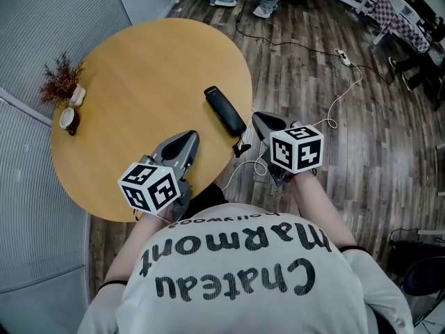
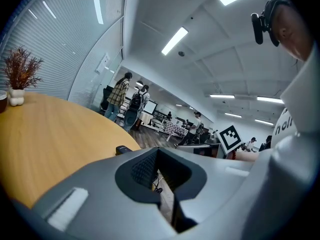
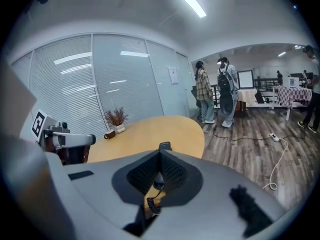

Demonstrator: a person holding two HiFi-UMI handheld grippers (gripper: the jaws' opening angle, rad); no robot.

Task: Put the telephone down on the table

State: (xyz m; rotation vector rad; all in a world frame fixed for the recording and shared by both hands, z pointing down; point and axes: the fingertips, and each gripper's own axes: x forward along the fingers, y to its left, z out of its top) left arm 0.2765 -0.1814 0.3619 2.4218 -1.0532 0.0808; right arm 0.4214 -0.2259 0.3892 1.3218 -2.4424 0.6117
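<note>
The telephone [image 1: 224, 110] lies flat on the round wooden worktop [image 1: 139, 75], close to the edge nearest my right side. Its coiled cord [image 1: 243, 148] hangs off the rim toward the floor.

My right gripper [image 1: 256, 115] sits just off the worktop's edge, its tip just beside the handset's near end. In the right gripper view its jaws are drawn together at the tip [image 3: 161, 152] with nothing clamped between them. Through the hollow behind the tip I see only the cord [image 3: 152, 206], and the top of the telephone [image 3: 164, 146] pokes up beyond.

My left gripper [image 1: 191, 134] hovers over the worktop's near edge, apart from the handset. In the left gripper view it is also closed tip to tip [image 2: 156, 150] and holds nothing; the telephone's dark end [image 2: 122, 149] shows past it.

A dried plant [image 1: 61, 78] and a cup [image 1: 68, 119] stand at the far left rim.
</note>
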